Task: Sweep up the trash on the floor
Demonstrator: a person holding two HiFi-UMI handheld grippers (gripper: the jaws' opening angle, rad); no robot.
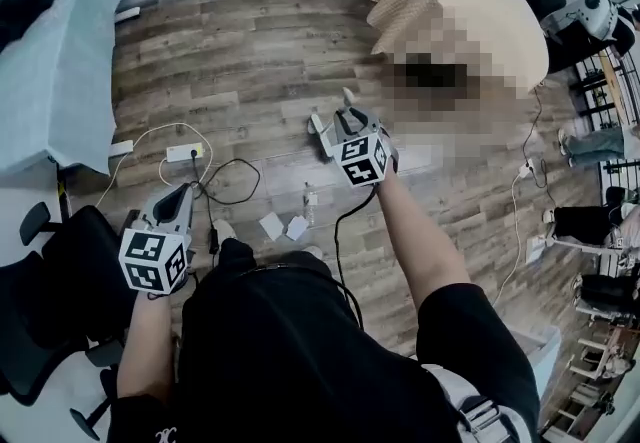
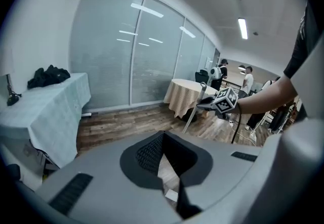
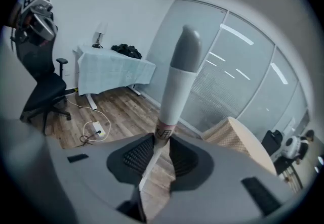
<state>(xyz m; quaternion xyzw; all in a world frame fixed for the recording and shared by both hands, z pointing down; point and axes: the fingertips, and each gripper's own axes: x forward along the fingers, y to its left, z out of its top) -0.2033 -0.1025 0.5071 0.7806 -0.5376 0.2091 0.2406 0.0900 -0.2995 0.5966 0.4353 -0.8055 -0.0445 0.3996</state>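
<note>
My right gripper (image 1: 340,123) (image 3: 159,153) is shut on a white broom handle (image 3: 174,91) with a grey top, held upright over the wooden floor (image 1: 250,61). In the left gripper view the handle (image 2: 195,109) slants down to the floor in front of the round table. Small white scraps of paper (image 1: 271,225) (image 1: 297,228) lie on the floor just ahead of my body, below the right gripper. My left gripper (image 1: 180,199) (image 2: 164,167) hangs at the lower left, its jaws drawn together with nothing held. A white scrap (image 2: 171,195) shows through its jaws. The broom's head is hidden.
A round table with a beige cloth (image 1: 470,1) stands at the back right. A table with a pale blue cloth (image 1: 60,51) is on the left, and a black office chair (image 1: 50,281) is beside my left arm. A power strip (image 1: 185,153) and cables lie on the floor.
</note>
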